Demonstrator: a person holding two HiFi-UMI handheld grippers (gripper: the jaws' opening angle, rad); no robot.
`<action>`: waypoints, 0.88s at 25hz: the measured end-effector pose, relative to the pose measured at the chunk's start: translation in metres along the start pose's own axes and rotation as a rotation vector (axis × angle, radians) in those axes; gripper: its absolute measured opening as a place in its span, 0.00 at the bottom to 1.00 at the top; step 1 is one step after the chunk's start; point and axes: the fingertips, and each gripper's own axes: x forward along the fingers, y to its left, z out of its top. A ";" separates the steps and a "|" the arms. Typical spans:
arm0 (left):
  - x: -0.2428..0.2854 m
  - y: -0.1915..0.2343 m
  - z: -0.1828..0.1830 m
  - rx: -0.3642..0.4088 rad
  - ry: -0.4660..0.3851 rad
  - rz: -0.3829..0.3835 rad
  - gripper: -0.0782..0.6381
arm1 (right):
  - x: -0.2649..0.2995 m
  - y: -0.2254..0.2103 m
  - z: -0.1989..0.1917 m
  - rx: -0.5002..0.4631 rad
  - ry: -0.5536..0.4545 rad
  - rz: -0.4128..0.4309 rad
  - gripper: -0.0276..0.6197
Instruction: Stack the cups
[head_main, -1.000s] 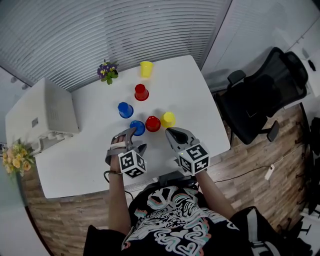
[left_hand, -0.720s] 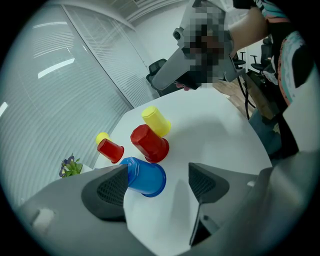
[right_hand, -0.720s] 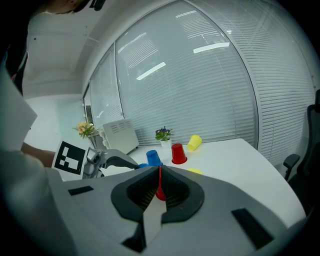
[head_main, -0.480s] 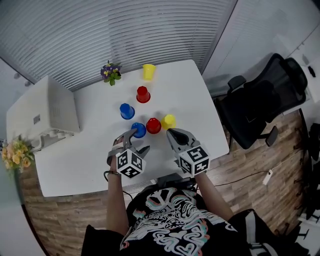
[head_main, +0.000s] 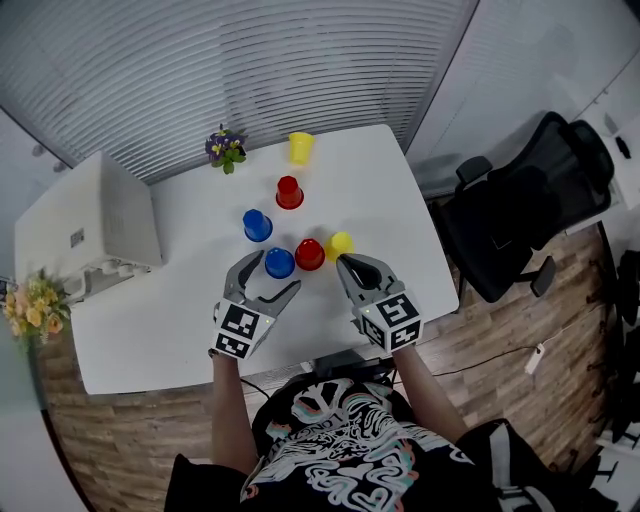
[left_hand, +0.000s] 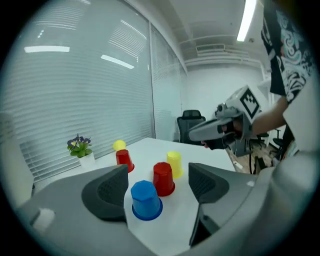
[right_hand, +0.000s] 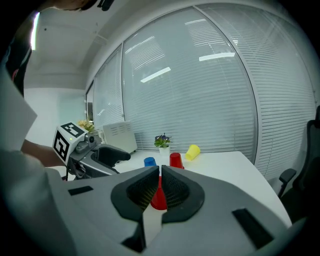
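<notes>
Six upturned cups stand on the white table (head_main: 190, 330). The near row is a blue cup (head_main: 279, 262) (left_hand: 146, 200), a red cup (head_main: 309, 254) (left_hand: 163, 178) (right_hand: 159, 198) and a yellow cup (head_main: 339, 243) (left_hand: 174, 163). Farther back are a second blue cup (head_main: 257, 224) (right_hand: 149, 161), a second red cup (head_main: 289, 191) (right_hand: 175, 160) and a yellow cup (head_main: 299, 147) (right_hand: 193, 151) lying on its side. My left gripper (head_main: 268, 279) (left_hand: 157, 176) is open, with the near blue cup just ahead of its jaws and untouched. My right gripper (head_main: 346, 266) (right_hand: 160, 176) is shut on nothing, just short of the near yellow cup.
A small potted plant (head_main: 226, 147) (left_hand: 80, 147) stands at the table's far edge. A white appliance (head_main: 85, 230) (right_hand: 117, 135) fills the left end. A black office chair (head_main: 530, 190) stands to the right of the table. Window blinds run behind the table.
My left gripper has rolled flatter and its jaws now point at the near blue cup. The right gripper has barely moved. The cups stay put.
</notes>
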 end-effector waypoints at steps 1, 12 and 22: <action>-0.004 0.005 0.006 -0.040 -0.038 0.008 0.63 | 0.001 0.000 0.003 -0.004 -0.006 -0.001 0.07; -0.030 0.071 0.025 -0.353 -0.271 0.128 0.57 | 0.028 -0.018 0.045 -0.119 -0.023 0.028 0.11; -0.013 0.109 -0.001 -0.422 -0.198 0.211 0.50 | 0.069 -0.054 0.060 -0.167 0.031 0.062 0.23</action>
